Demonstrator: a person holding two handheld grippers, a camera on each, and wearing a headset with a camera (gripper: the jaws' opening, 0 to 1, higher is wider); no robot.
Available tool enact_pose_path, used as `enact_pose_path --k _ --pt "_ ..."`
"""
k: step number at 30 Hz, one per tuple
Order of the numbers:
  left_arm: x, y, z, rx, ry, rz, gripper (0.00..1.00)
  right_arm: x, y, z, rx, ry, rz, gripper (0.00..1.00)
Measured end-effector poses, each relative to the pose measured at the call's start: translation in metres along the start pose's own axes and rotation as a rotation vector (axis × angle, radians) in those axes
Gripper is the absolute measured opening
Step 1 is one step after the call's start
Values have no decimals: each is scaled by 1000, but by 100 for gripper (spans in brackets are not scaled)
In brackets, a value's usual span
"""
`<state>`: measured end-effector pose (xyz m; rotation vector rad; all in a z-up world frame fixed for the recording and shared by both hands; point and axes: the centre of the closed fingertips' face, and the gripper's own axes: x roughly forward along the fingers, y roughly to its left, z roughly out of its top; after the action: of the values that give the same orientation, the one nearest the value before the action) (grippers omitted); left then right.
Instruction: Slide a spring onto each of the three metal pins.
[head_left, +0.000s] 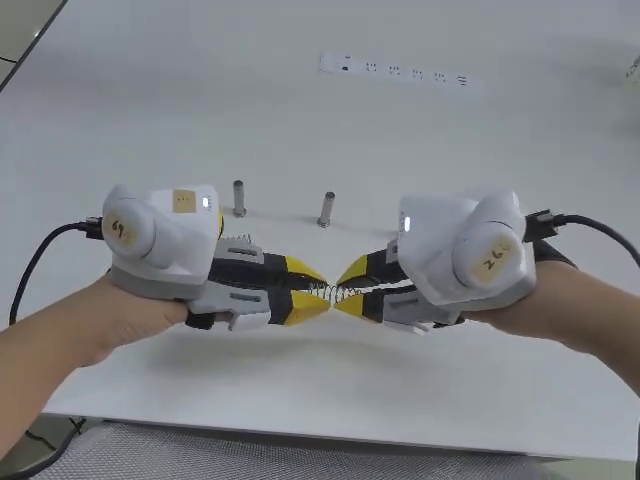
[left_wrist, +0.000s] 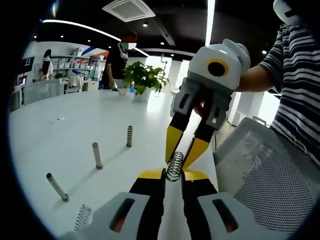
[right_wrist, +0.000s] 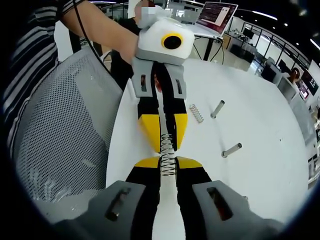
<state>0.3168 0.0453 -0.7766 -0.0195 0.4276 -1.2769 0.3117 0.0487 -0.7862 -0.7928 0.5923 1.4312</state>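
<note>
A short metal spring (head_left: 333, 292) stretches between my two grippers, which face each other tip to tip above the table's near edge. The left gripper (head_left: 318, 297) is shut on one end of the spring (left_wrist: 174, 166). The right gripper (head_left: 345, 290) is shut on the other end of the spring (right_wrist: 166, 151). Behind them stand two metal pins (head_left: 239, 197) (head_left: 326, 209). In the left gripper view I see three pins: two bare ones (left_wrist: 56, 186) (left_wrist: 96, 155) and a farther one (left_wrist: 129, 136) that looks wrapped in a spring. A loose spring (left_wrist: 82, 217) (right_wrist: 196, 112) lies on the table.
A white power strip (head_left: 395, 71) lies at the far side of the white table (head_left: 150, 100). A grey mesh chair (right_wrist: 65, 130) stands by the table's near edge. A potted plant (left_wrist: 142, 77) and people are in the room behind.
</note>
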Motion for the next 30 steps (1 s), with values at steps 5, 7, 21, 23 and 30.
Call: enact_pose_path --k 5,7,21,23,30 --pt "-1 -1 0 4 -2 -3 9 0 0 1 -2 -2 3 12" --pt "-2 -2 1 6 -3 -10 9 0 1 2 -3 -5 6 12" --pt "0 -9 3 11 1 -44 8 -4 6 1 20 -17 7 13" --pt "0 -10 4 10 1 -47 8 -4 7 0 24 -21 6 13" --pt "-2 -10 1 8 10 -47 8 -6 9 -14 21 15 4 14"
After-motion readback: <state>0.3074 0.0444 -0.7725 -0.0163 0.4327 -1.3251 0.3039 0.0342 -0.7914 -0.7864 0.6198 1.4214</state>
